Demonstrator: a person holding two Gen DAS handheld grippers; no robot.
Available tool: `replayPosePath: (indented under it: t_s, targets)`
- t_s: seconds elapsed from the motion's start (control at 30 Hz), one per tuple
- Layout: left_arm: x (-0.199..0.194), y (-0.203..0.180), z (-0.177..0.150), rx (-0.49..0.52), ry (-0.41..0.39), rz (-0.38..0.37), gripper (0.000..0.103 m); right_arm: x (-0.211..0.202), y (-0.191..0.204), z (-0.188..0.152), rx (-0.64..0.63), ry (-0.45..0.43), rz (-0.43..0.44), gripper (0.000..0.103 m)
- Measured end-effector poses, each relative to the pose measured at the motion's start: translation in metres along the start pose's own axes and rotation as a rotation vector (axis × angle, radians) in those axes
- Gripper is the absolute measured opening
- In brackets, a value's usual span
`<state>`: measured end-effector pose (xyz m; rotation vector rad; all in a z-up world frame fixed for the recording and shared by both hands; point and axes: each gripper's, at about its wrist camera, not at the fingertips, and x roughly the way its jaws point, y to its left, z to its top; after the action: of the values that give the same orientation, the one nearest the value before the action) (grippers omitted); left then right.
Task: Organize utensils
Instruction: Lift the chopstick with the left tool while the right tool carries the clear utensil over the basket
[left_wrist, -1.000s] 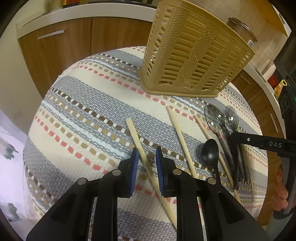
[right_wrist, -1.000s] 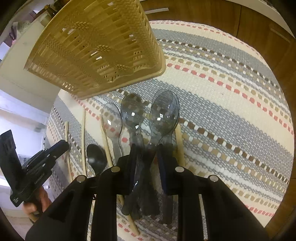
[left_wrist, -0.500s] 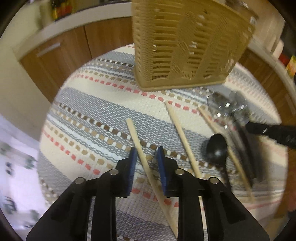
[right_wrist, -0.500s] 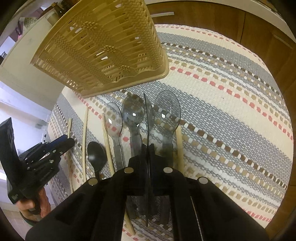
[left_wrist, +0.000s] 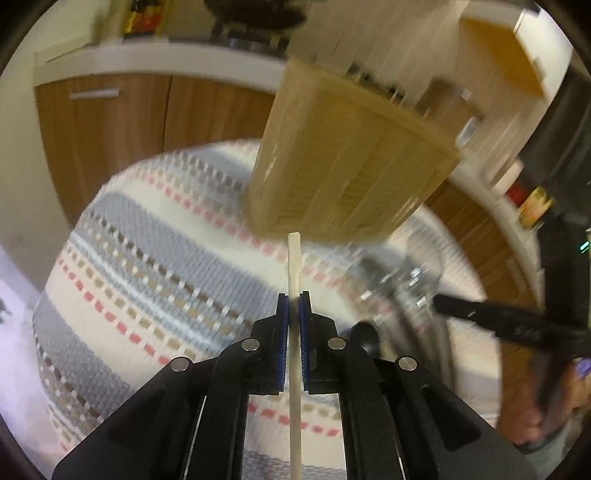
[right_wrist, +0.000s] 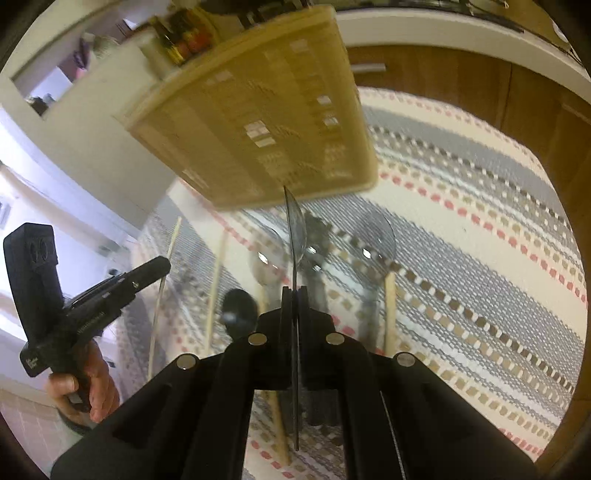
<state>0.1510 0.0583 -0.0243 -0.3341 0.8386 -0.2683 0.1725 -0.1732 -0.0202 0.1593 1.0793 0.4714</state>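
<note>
My left gripper (left_wrist: 294, 301) is shut on a wooden chopstick (left_wrist: 294, 266) and holds it above the striped cloth, its tip pointing at the tan slotted basket (left_wrist: 351, 166). My right gripper (right_wrist: 294, 293) is shut on a clear plastic spoon (right_wrist: 296, 229), seen edge-on and lifted toward the basket (right_wrist: 266, 122). On the cloth lie two more clear spoons (right_wrist: 375, 236), a black spoon (right_wrist: 240, 306) and several chopsticks (right_wrist: 216, 280). The left gripper also shows in the right wrist view (right_wrist: 162, 264), and the right gripper in the left wrist view (left_wrist: 437, 302).
The round table is covered by a striped woven cloth (left_wrist: 155, 266). Wooden cabinets (left_wrist: 122, 122) under a white counter stand behind it. Bottles and jars (right_wrist: 181, 44) sit on the counter behind the basket. Both views are motion-blurred.
My left gripper closed on the chopstick and lifted it off the cloth. My right gripper closed on a clear spoon, turned it edge-on and raised it toward the basket.
</note>
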Motion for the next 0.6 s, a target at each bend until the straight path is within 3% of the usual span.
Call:
replayPosePath:
  t_s: [0.3, 0.43, 0.6]
  targets:
    - [-0.041, -0.015, 0.003, 0.016, -0.172, -0.086, 0.003, -0.035, 0.007, -0.001, -0.029, -0.116, 0.036, 0.002]
    - [-0.066, -0.030, 0.026, 0.043, -0.309, -0.094, 0.003, -0.058, 0.020, 0.009, -0.063, -0.214, 0.051, 0.002]
    - [-0.091, -0.042, 0.070, 0.044, -0.495, -0.129, 0.003, -0.098, 0.039, 0.035, -0.132, -0.396, 0.062, 0.002]
